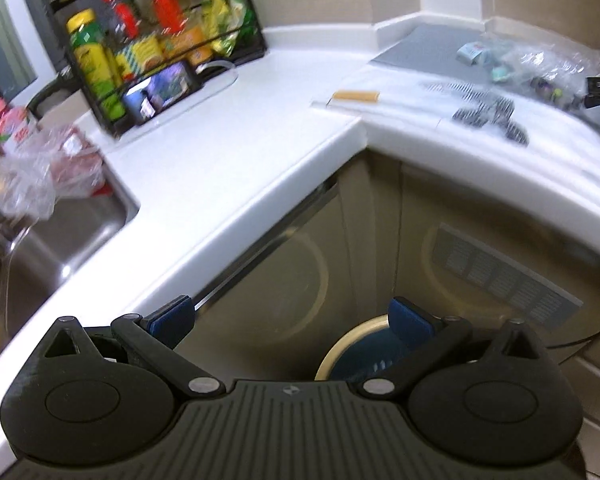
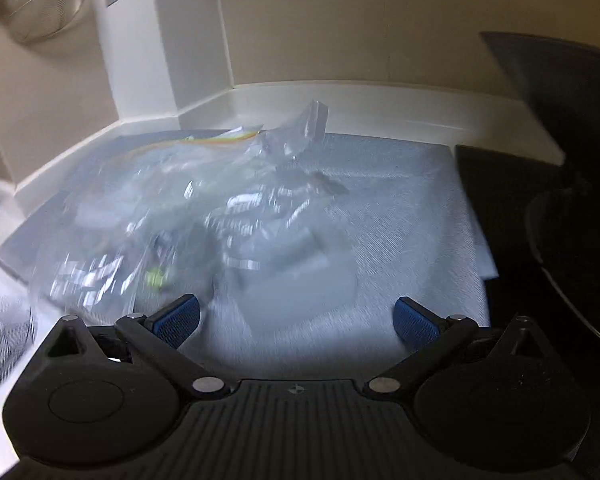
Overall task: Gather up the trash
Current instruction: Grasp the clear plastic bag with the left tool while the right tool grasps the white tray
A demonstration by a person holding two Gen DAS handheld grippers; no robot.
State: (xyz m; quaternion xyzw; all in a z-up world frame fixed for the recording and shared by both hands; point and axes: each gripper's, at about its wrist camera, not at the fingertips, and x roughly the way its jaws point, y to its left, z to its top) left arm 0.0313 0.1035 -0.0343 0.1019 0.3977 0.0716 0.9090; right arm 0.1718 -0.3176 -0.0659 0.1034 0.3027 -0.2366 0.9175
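A clear plastic bag (image 2: 188, 216) with small wrappers inside lies on a grey mat (image 2: 400, 216) on the white counter. My right gripper (image 2: 296, 320) is open and empty, low over the mat just in front of the bag. The same bag shows in the left wrist view (image 1: 540, 68) at the far right of the counter. My left gripper (image 1: 290, 318) is open and empty, held below the counter edge, above a round bin (image 1: 360, 348) on the floor. Another crumpled clear bag (image 1: 32, 172) sits by the sink.
A black rack (image 1: 152, 40) of bottles and packets stands at the counter's back left. A steel sink (image 1: 60, 232) is at the left. A tan stick (image 1: 358, 96) and dark scraps (image 1: 488, 114) lie on the counter. A dark pan (image 2: 572, 200) is at the right.
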